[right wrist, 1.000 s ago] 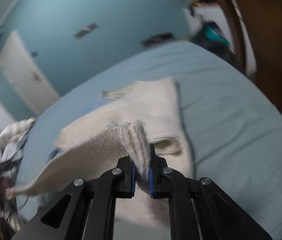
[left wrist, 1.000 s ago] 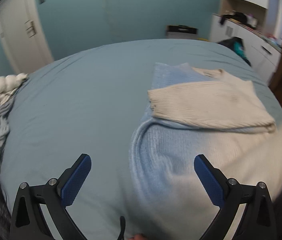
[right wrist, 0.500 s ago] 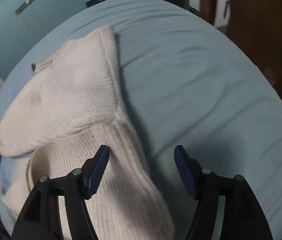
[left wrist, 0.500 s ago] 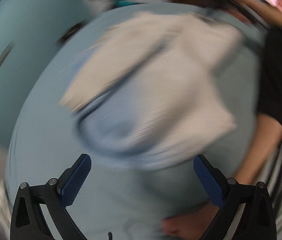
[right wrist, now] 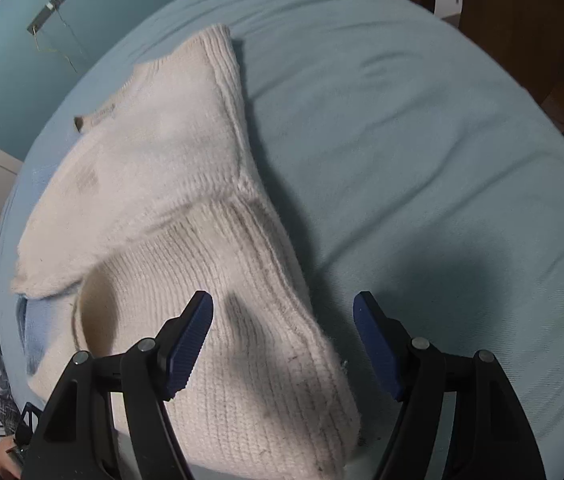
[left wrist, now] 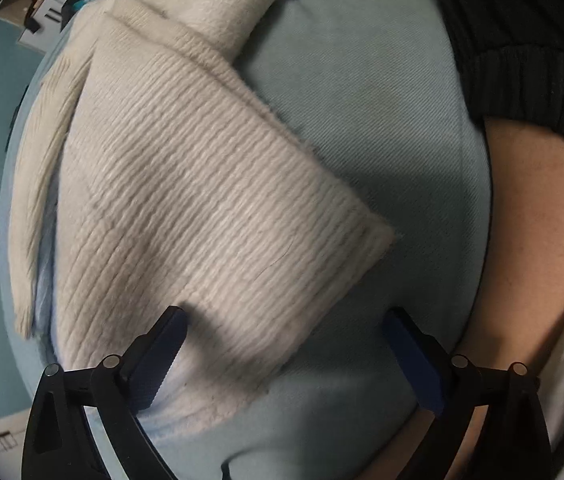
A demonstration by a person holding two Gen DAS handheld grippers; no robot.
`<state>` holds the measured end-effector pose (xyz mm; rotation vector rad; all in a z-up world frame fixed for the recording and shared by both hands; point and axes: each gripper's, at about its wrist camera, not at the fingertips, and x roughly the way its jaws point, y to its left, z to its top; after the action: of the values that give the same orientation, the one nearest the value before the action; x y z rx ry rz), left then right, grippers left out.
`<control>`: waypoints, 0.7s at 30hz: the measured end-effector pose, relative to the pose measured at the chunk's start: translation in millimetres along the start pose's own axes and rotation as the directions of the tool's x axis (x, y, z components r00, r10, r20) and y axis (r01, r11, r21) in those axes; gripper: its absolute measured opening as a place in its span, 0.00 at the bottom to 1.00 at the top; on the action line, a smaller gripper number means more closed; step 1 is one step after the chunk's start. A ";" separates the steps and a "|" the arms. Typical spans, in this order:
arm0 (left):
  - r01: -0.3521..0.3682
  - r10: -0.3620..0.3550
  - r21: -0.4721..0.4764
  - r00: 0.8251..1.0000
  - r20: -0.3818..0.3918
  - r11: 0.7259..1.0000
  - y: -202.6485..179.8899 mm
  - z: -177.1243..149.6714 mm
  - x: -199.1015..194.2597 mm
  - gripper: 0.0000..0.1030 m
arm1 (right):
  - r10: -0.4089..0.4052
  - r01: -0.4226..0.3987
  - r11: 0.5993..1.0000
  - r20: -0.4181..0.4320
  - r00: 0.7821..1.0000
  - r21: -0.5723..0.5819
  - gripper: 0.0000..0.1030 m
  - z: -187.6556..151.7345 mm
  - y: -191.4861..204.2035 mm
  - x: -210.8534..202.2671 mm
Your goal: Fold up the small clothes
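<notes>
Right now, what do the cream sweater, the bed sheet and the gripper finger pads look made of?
Cream sweater: chunky ribbed knit, wool or acrylic by the look, with fuzzy, pilled edges. Bed sheet: thin woven fabric, matte pale blue; a fine diagonal weave shows in the left wrist view. Finger pads: blue, ridged, probably rubber or moulded plastic, on black fingers.

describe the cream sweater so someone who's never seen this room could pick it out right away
Start at the bed, covered by a pale blue sheet. On its left part lies the cream sweater, a ribbed knit partly folded, with one sleeve running toward the right gripper. It is the only cream piece on the sheet; the knit showing under it is light blue.
</notes>
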<state>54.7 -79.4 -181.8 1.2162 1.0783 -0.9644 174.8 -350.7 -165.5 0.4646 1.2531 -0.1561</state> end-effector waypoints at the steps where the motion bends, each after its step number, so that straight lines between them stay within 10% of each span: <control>1: 0.043 -0.042 -0.024 0.999 0.033 0.999 1.9 -0.8 -3.6 0.82 | -0.009 0.009 1.000 -0.011 1.000 0.001 0.67 0.3 -1.0 2.5; 3: 0.078 -0.070 -0.076 0.992 0.105 0.994 8.4 -3.6 -14.0 0.38 | 0.009 -0.009 1.000 -0.016 1.000 0.009 0.67 0.4 -4.1 2.9; 5: 0.066 -0.048 -0.137 0.990 0.130 0.988 17.4 -5.8 -20.6 0.15 | 0.045 -0.044 0.999 -0.020 0.999 0.022 0.67 1.0 -7.1 3.6; 9: 0.080 -0.024 -0.260 0.977 0.214 0.962 31.6 -18.1 -50.0 0.11 | 0.047 -0.047 0.999 -0.036 0.998 0.004 0.65 0.6 -7.0 8.2; 13: 0.018 0.153 -0.441 0.924 0.349 0.897 48.2 -50.0 -110.0 0.11 | 0.036 -0.031 0.997 0.067 0.997 -0.074 0.09 -1.4 1.4 -11.4; 17: -0.018 0.378 -0.676 0.840 0.389 0.737 74.1 -103.4 -164.6 0.10 | 0.093 -0.074 0.993 0.217 0.972 -0.095 0.07 -16.4 10.9 -55.4; 21: 0.046 0.536 -0.857 0.763 0.362 0.513 87.7 -163.2 -207.5 0.10 | 0.150 -0.111 0.988 0.467 0.871 -0.111 0.06 -56.9 23.7 -122.5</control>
<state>73.7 93.2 35.6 0.1849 0.6362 -0.3942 94.8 -322.3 -57.7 0.4083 0.7379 -0.0954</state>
